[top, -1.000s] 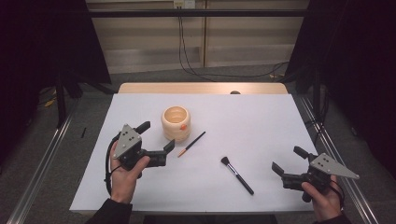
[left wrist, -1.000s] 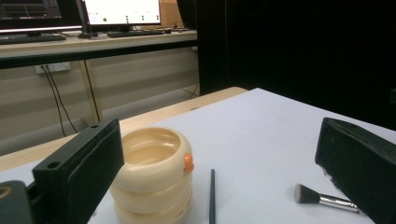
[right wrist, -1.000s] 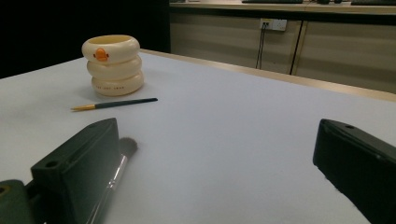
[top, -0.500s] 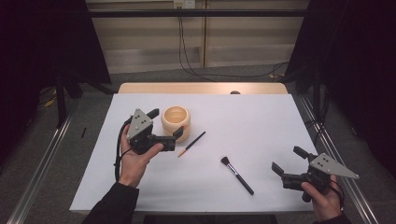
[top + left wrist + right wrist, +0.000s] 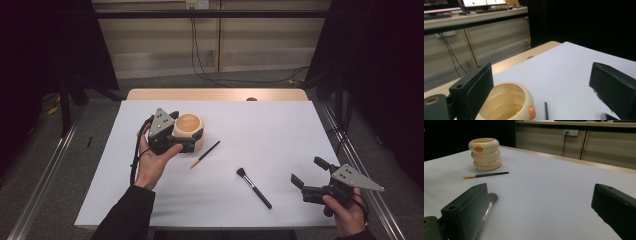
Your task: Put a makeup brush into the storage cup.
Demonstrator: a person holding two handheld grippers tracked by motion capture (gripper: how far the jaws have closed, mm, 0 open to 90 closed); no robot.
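In the high view, my left gripper (image 5: 182,131) is hovering at the cream cup (image 5: 189,126) on the worktop (image 5: 280,130), fingers spread. In the left gripper view, the cup (image 5: 507,103) is sitting between them. In the right gripper view, my right gripper (image 5: 541,216) is staying spread near the makeup brush (image 5: 489,202).

I'm seeing the table (image 5: 280,125) wearing a white sheet, wood edge showing at the far side | cream ringed pot (image 5: 190,131) standing upright left of centre | thin brush (image 5: 205,154) lying just right of it | makeup brush (image 5: 254,187) lying nearer me, apart from both
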